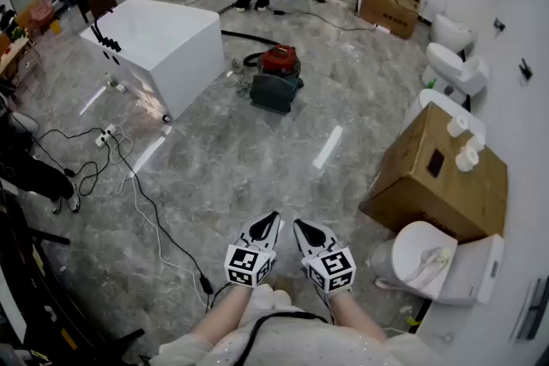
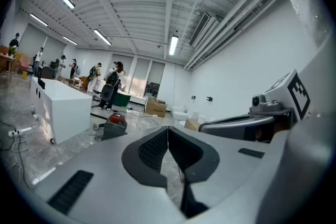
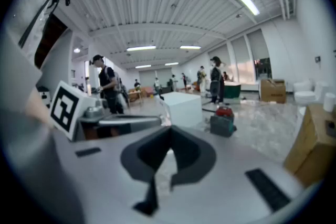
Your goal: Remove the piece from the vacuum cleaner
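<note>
In the head view, the left tongs [image 1: 273, 219] and right tongs [image 1: 301, 225] hung side by side, each pressed together on nothing, probably because the vacuum cleaner [image 1: 277, 75] stood well ahead of them. The left gripper view showed it ahead-left of the tips; the right gripper view, ahead-right.

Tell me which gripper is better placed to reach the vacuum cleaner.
Left, marginally: in the head view the left gripper lines up under the vacuum cleaner; the right gripper sits further right. Both are shut, empty and far off.
</note>
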